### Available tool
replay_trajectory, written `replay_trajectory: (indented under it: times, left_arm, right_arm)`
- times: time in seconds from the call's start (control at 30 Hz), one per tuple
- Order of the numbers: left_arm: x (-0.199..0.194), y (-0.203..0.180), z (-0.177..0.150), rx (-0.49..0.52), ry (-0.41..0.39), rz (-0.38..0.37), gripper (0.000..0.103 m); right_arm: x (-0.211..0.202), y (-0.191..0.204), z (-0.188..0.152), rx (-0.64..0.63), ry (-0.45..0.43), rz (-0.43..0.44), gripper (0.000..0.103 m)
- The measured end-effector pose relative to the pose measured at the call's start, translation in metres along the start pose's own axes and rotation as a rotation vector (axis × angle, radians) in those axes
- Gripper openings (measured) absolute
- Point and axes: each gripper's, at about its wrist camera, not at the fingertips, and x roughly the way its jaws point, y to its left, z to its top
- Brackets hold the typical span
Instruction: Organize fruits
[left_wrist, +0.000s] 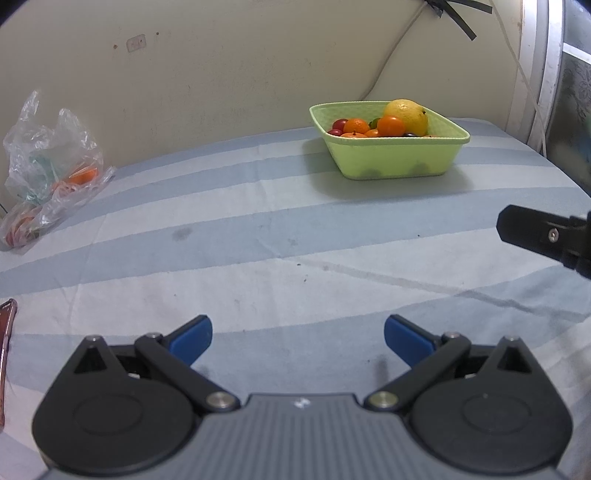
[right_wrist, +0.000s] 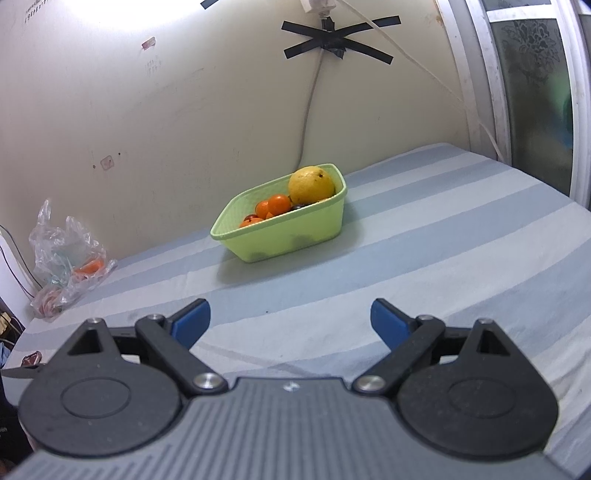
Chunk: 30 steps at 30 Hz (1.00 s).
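A light green basket (left_wrist: 399, 162) stands on the striped cloth at the back right; it also shows in the right wrist view (right_wrist: 295, 232). It holds a large yellow fruit (left_wrist: 406, 115) (right_wrist: 311, 184), several oranges (left_wrist: 390, 125) (right_wrist: 277, 205), small red fruits (left_wrist: 340, 123) and a dark one. My left gripper (left_wrist: 297, 341) is open and empty, low over the cloth, well short of the basket. My right gripper (right_wrist: 290, 323) is open and empty too, also short of the basket. Part of the right gripper (left_wrist: 543, 234) shows at the left wrist view's right edge.
A crumpled clear plastic bag (left_wrist: 48, 173) (right_wrist: 66, 258) with something orange inside lies at the left against the wall. The cloth covers the surface (left_wrist: 258, 236). A window frame (right_wrist: 495, 92) stands at the right. A reddish object (left_wrist: 5, 332) lies at the left edge.
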Motion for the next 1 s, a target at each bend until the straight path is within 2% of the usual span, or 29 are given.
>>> replay_trajectory:
  times: [1.0]
  left_arm:
    - [0.0084, 0.0012, -0.0003, -0.027, 0.032, -0.027, 0.103]
  right_arm:
    - [0.0037, -0.001, -0.0028, -0.001, 0.014, 0.002, 0.095]
